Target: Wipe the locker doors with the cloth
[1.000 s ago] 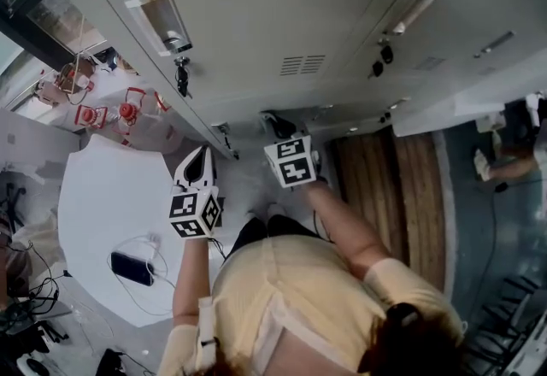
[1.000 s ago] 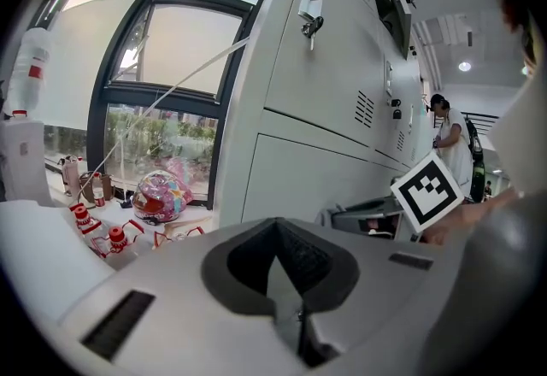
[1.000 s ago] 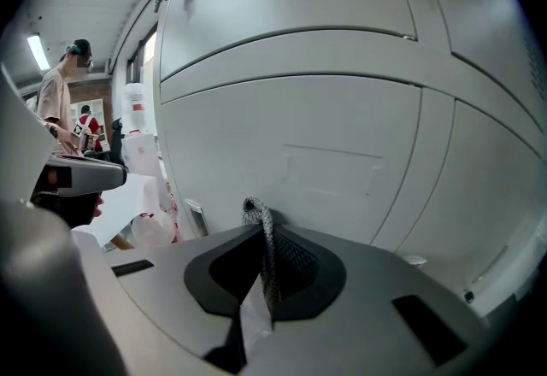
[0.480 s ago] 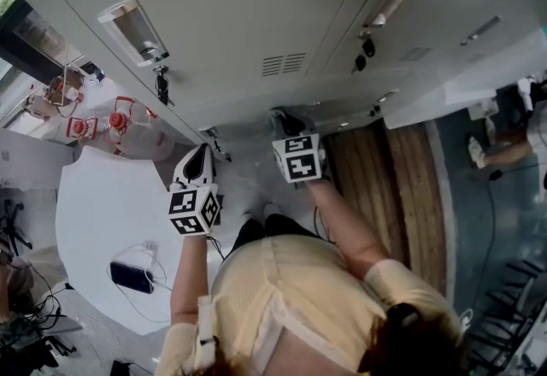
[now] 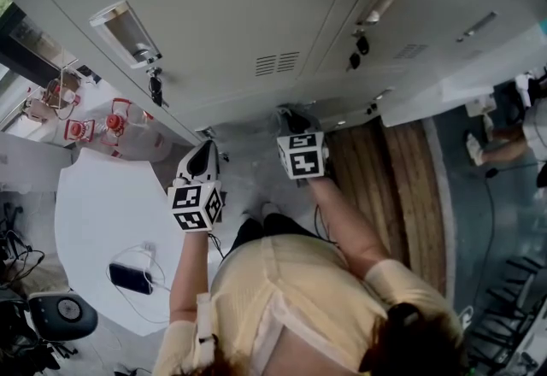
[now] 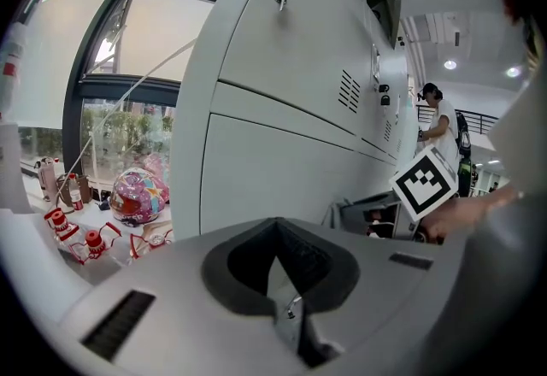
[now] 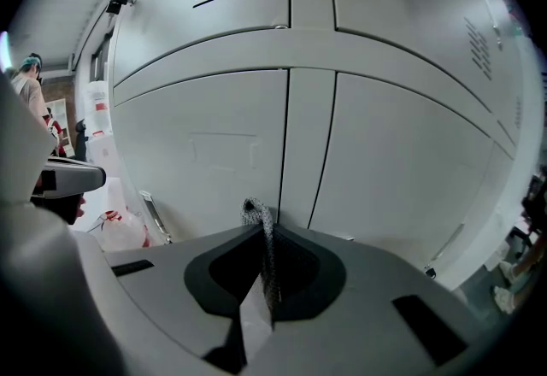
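1. Right gripper (image 7: 261, 236): jaws closed tight on the cloth (image 7: 254, 214). Only a thin speckled grey edge shows, pinched along the jaw line. A small fold pokes out past the tips toward the locker doors (image 7: 214, 143).
2. Cloth position: in front of the lower doors, close to the vertical seam between two of them. Neither view confirms contact with the metal.
3. Left gripper (image 6: 275, 256): jaws together, nothing between them. It is held off the left end of the locker row, by the white table (image 5: 102, 195), and faces the lockers' end panel rather than a door.
4. Handling (judged): the cloth looks light, soft and limp, so it will fold and bunch under pressure rather than push back. So little stands proud of the jaws that the hard tips may meet the painted door before the fabric does.
5. Grip point (judged): better to take it at one edge or corner, leaving a good pad of cloth free ahead of the tips so that fabric does the rubbing.
6. Doors: smooth painted metal with vent slots (image 5: 278, 63). The keys (image 5: 155, 85) hanging from the locks higher up could snag a loose fold.
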A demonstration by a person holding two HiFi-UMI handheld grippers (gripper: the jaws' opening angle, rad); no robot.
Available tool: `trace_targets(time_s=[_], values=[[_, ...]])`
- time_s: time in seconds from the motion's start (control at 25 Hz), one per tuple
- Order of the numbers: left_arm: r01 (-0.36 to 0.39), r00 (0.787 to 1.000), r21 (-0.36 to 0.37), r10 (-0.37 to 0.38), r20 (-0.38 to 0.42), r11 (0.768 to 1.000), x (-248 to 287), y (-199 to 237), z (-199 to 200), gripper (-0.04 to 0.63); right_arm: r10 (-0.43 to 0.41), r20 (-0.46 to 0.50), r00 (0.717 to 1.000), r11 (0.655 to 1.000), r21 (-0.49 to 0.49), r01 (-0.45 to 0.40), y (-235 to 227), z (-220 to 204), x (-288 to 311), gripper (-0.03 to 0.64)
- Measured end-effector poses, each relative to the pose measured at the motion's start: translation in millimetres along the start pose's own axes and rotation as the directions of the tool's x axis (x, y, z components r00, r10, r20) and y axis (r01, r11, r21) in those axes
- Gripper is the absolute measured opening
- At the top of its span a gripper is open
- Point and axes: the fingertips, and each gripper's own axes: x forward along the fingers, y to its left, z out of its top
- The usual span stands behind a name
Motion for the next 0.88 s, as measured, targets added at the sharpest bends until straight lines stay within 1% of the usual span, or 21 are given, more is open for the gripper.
trace_targets(time_s=[0.16, 0.28, 0.6, 0.76, 0.88], values=[[0.000, 1.000, -0.022, 0.000, -0.002, 1.000, -0.5, 1.5, -1.5, -0.008, 0.001, -0.006, 1.000, 1.000, 0.005, -0.001, -0.1, -2.0, -1.7, 0.017], [-0.004, 1.000, -0.030, 0.004, 0.001, 1.000, -2.5, 3.1, -2.9, -0.008, 0.020, -0.007, 1.000, 1.000, -0.004, -0.020, 6.8, -4.0, -5.8, 0.017], [-0.009, 1.000, -0.089, 0.010, 0.013, 0.996, -16.2, 12.5, -9.3, -0.008, 0.133, -0.015, 0.991, 0.990, -0.044, -0.133, 51.3, -8.2, -15.8, 0.017], [-0.033, 0.999, -0.106, 0.035, 0.012, 0.994, -27.1, 21.6, -15.2, -0.008, 0.190, -0.028, 0.981, 0.979, -0.075, -0.191, 77.0, -9.1, -14.4, 0.017], [-0.067, 0.998, -0.112, 0.068, 0.006, 0.991, -37.2, 30.9, -21.3, -0.008, 0.226, -0.041, 0.973, 0.968, -0.098, -0.229, 94.9, -10.3, -11.1, 0.017]])
